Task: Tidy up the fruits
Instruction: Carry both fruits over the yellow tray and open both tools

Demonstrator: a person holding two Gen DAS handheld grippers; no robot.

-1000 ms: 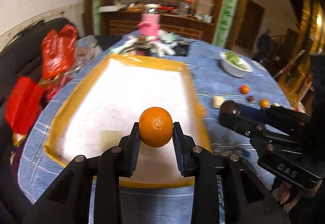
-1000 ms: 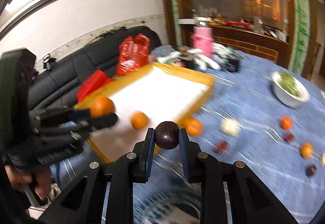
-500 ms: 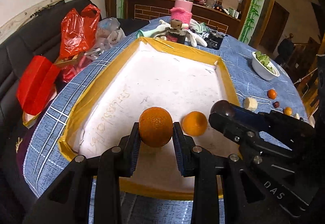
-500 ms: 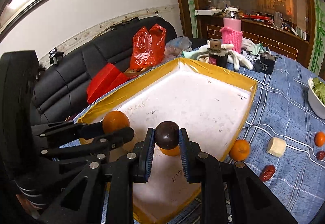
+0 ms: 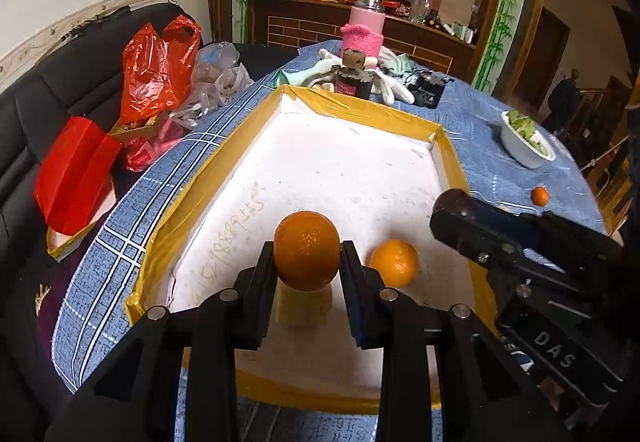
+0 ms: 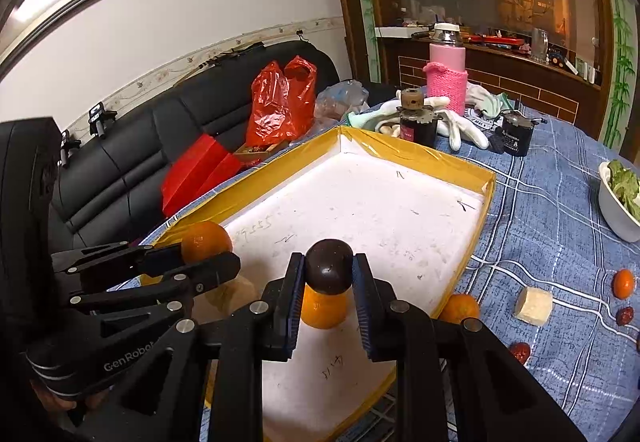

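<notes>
In the left wrist view my left gripper [image 5: 306, 262] is shut on an orange [image 5: 306, 250], held just above the near end of a white tray with a yellow taped rim [image 5: 360, 107]. A second orange [image 5: 394, 263] lies in the tray to its right, and a pale chunk [image 5: 304, 306] lies under the held one. In the right wrist view my right gripper [image 6: 329, 276] is shut on a dark round fruit [image 6: 329, 270], above that lying orange [image 6: 324, 310]. The left gripper [image 6: 208, 252] with its orange [image 6: 206, 242] is at the left there.
On the blue checked cloth right of the tray lie an orange [image 6: 460, 308], a pale cube [image 6: 533, 306], a small orange [image 6: 624, 284] and red dates [image 6: 520, 350]. A white bowl of greens [image 6: 620, 201] stands far right. A pink bottle [image 6: 446, 77], jars and gloves crowd the far end.
Both grippers have come in over the tray's near end and sunk a little, each still holding its fruit. The tray now fills more of both views.
</notes>
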